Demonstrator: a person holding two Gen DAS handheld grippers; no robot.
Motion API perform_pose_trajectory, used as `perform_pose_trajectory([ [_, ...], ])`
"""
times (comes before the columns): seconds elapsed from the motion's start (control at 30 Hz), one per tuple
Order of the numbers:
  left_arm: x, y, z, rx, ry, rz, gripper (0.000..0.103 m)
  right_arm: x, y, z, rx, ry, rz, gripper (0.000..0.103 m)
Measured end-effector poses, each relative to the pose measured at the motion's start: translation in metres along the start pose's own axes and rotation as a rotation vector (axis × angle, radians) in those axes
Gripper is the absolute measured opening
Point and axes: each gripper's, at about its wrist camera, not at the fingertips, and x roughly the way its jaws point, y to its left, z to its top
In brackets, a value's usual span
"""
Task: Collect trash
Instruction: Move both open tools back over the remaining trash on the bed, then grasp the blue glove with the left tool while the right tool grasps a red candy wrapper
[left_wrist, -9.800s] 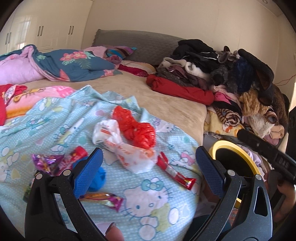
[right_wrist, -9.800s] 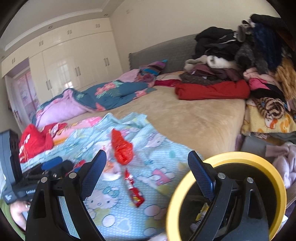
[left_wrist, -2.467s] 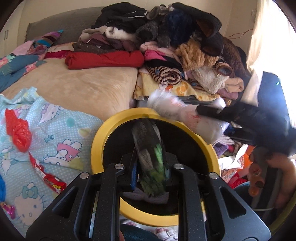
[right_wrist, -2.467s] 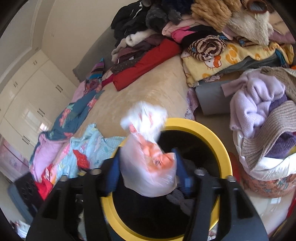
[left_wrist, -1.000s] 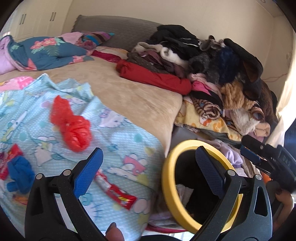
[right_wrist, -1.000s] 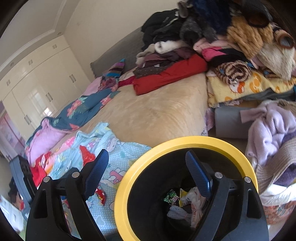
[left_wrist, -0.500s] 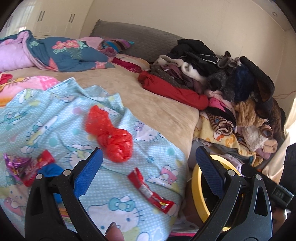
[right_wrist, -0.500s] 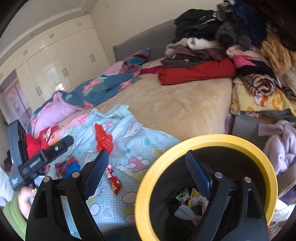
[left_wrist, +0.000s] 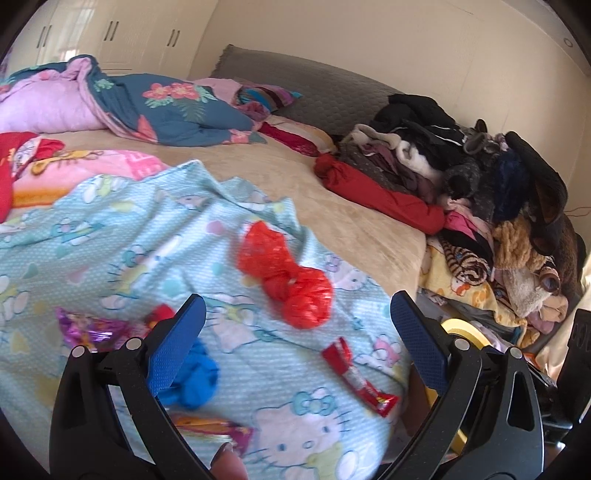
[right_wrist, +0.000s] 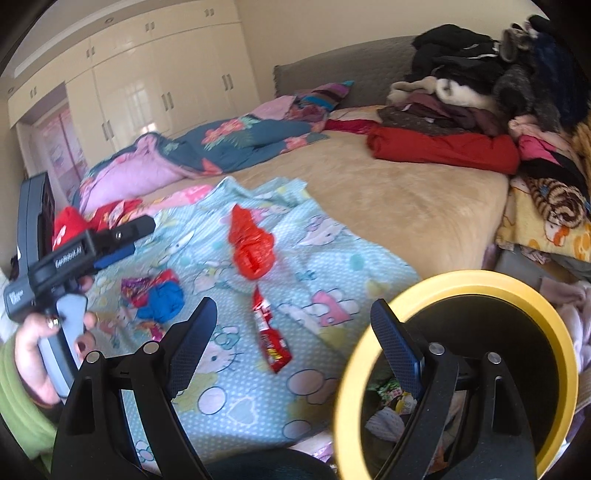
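On the bed, a light blue cartoon blanket (left_wrist: 122, 236) carries the scattered trash: a crumpled red plastic bag (left_wrist: 286, 275), a red candy wrapper (left_wrist: 356, 373) in front of it, a blue wad (left_wrist: 195, 373) and a purple foil wrapper (left_wrist: 86, 330) to the left. Above them the left gripper (left_wrist: 295, 341) has its jaws spread wide and holds nothing. Beside the bed stands a black bin with a yellow rim (right_wrist: 373, 332), with wrappers inside. Over it the right gripper (right_wrist: 291, 343) is also spread and empty. Piled clothes (left_wrist: 480, 192) fill the bed's far right.

Crinkled glossy plastic bag (left_wrist: 286, 273) on soft cloth blanket (left_wrist: 122, 236).
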Motion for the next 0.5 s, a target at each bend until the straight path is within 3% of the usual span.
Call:
perform_pose_trajectory([
  [0.5, -0.024, 0.07, 0.013, -0.083, -0.018, 0.069, 0.092, 0.04, 0.043, -0.009, -0.067, 0.093, 0.04, 0.078],
])
